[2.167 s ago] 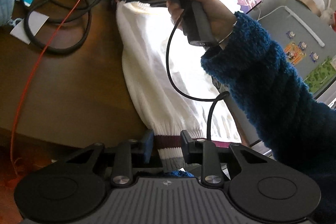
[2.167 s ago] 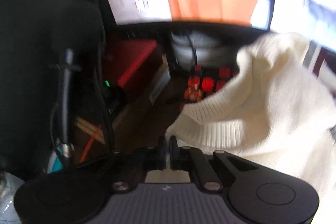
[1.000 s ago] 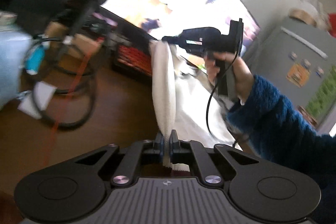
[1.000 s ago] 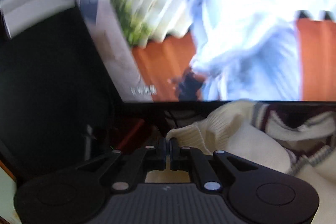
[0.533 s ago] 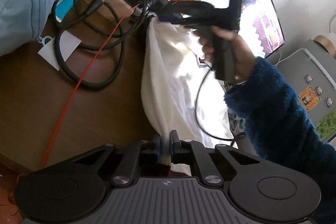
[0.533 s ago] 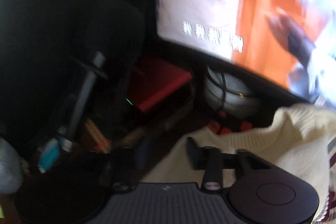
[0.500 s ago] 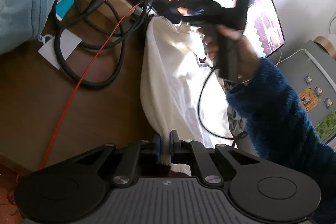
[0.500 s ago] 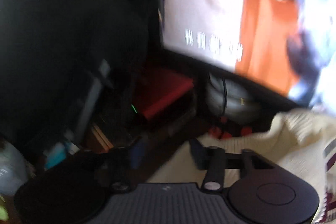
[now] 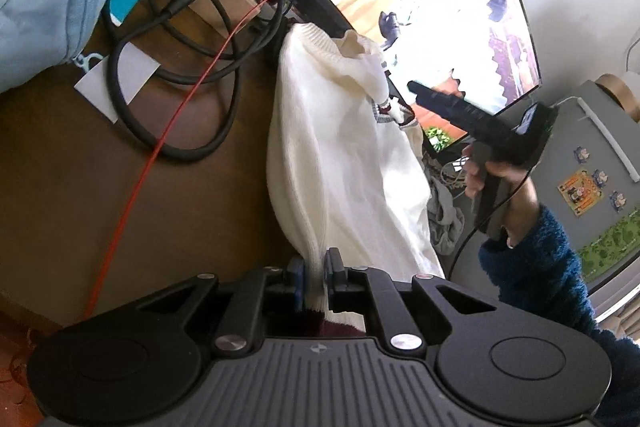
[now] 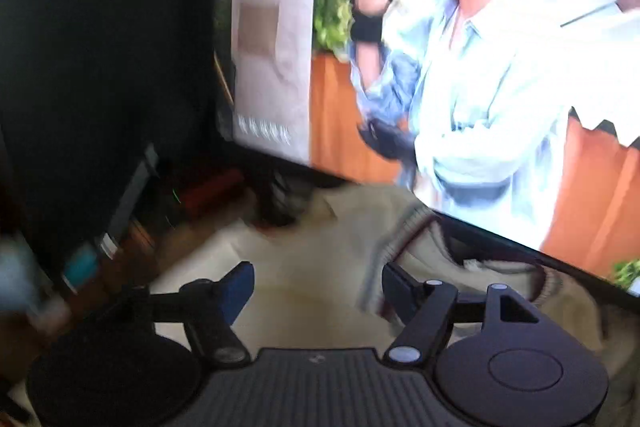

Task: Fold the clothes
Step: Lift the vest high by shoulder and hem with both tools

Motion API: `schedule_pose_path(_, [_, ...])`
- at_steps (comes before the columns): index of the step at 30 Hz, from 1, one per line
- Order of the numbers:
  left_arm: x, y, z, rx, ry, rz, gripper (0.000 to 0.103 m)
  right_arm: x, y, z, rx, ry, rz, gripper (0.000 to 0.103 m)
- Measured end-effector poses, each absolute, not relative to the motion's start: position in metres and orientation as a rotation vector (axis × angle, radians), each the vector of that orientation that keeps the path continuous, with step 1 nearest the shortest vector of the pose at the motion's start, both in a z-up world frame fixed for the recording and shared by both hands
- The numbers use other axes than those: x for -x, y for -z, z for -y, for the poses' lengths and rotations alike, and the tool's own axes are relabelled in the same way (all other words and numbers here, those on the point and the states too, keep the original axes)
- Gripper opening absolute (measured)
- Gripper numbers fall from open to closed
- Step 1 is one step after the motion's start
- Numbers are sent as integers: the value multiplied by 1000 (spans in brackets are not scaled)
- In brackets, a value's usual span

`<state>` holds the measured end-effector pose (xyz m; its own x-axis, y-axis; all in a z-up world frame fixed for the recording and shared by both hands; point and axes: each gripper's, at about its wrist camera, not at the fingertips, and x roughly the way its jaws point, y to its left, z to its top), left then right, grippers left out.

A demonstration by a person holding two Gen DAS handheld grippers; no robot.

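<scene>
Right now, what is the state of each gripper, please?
Left gripper: shut on the cream sweater, at its ribbed hem.
Right gripper: open, holding nothing, above the sweater.

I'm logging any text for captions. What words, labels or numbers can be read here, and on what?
Nothing can be read.
Subtitle on the screen: white characters, too blurred.
Magnets on the grey fridge: pictures, too small.
White paper slip on the table: blank.

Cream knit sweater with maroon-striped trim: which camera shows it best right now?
The left wrist view: the cream knit sweater lies sharp along the brown wooden desk, its hem pinched in the left gripper. The right wrist view shows only a blurred part beneath the open right gripper.
</scene>
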<state>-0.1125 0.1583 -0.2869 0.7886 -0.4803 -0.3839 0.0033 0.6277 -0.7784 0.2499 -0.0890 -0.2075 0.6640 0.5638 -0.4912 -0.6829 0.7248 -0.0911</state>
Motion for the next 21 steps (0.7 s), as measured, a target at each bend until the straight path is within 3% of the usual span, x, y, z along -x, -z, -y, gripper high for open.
schedule_pose_path(5, [117,286,-157,842,290,-617,8,-239,222,26,545,-778,-306,67])
schedule_pose_path(7, [117,286,-156,836,291,-619,9,-237,216,-6,656,-814,-320,53])
schedule_pose_path(11, [115,286,-157,825,321,-624,10,-257,221,-48,751,-828,-416,46])
schedule_pose_path(12, [114,286,-157,824,331,-625,10,-264,224,-54,770,-822,-452,34])
schedule_pose_path(13, [114,286,-159,823,339,-625,11,-270,226,-56,781,-812,-487,2])
schedule_pose_path(21, [118,293,-167,871,338,-616,6,-290,212,-65,628,-672,-422,2])
